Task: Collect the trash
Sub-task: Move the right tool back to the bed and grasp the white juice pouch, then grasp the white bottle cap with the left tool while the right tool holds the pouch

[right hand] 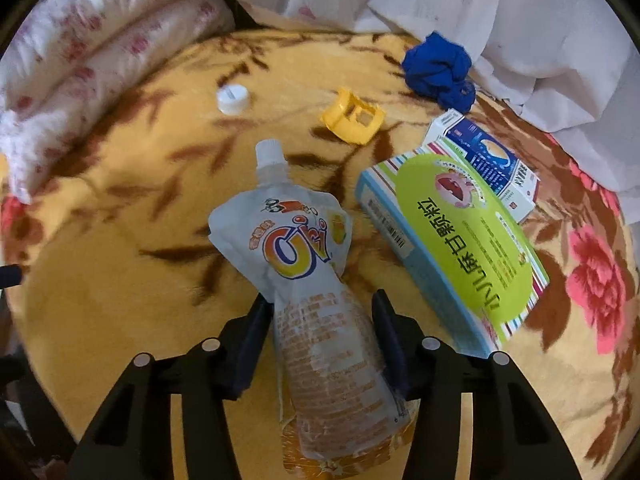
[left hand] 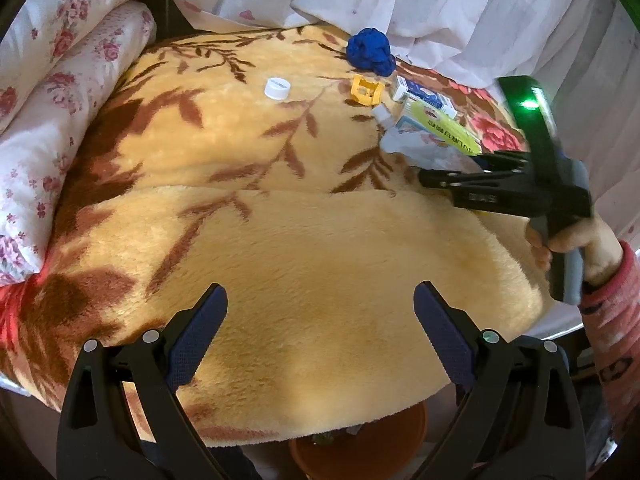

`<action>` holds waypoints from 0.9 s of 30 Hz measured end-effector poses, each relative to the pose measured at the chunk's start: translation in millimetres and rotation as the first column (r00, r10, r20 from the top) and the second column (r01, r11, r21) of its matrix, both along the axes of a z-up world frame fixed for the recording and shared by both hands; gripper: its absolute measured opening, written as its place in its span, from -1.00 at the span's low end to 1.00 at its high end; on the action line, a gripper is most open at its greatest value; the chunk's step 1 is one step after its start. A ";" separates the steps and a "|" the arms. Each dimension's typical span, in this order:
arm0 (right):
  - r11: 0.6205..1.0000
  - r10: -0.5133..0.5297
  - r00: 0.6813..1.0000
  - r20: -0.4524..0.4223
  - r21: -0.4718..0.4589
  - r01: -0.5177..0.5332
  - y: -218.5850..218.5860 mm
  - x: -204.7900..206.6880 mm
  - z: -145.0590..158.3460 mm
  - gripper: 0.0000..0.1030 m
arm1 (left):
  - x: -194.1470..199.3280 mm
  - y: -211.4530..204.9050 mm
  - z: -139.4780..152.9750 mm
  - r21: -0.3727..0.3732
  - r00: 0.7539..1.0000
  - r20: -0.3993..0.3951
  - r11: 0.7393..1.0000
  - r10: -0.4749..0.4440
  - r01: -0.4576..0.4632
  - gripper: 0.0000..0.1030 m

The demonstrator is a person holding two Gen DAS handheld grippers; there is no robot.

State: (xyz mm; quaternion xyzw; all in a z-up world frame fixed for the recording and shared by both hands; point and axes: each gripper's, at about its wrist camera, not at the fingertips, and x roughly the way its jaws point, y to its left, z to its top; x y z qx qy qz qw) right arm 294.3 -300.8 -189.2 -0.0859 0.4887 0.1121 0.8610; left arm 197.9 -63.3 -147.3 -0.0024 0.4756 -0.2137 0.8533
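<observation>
The right claw [right hand: 320,316] straddles the drink pouch [right hand: 308,264] on the blanket [right hand: 120,280] — jaws either side of its waist, seemingly not yet pinching, likely placed for a narrow grip — just left of the green box [right hand: 460,248], while the left claw [left hand: 320,312] hangs open, empty.

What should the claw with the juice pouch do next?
Probably squeeze shut. The right gripper has a finger on each side of the drink pouch, which lies on the blanket, but the fingers don't look closed on it yet. Closing first should let it lift cleanly.
</observation>
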 end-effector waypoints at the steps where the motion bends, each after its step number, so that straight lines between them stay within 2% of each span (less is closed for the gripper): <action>1: 1.000 -0.002 1.000 0.013 0.026 0.001 -1.4 -6.7 6.1 -0.01 | -0.3 0.6 0.8 0.000 1.000 0.003 1.000 0.003 -0.003 0.78; 7: 0.988 -0.038 0.994 0.100 0.150 0.022 -11.5 -53.3 41.9 -0.01 | 6.0 -1.8 3.0 0.018 1.000 0.028 1.000 0.013 -0.013 0.78; 11: 0.979 -0.062 0.985 0.162 0.204 0.028 -22.9 -90.0 62.6 -0.01 | 25.4 -8.7 4.2 0.044 0.998 0.052 0.999 0.019 -0.021 0.78; 21: 0.962 -0.125 0.969 0.213 0.264 0.066 -42.3 -148.1 75.7 -0.01 | 114.9 -40.6 10.1 0.080 0.987 0.155 0.995 0.039 -0.052 0.78; 25: 0.959 -0.130 0.968 0.215 0.277 0.068 -46.4 -161.1 75.1 0.00 | 158.0 -44.4 6.2 0.049 0.986 0.147 0.995 0.079 -0.087 0.78; 27: 0.957 -0.134 0.967 0.216 0.281 0.070 -48.8 -163.8 74.3 0.00 | 182.0 -48.1 1.3 0.065 0.983 0.151 0.991 0.106 -0.116 0.78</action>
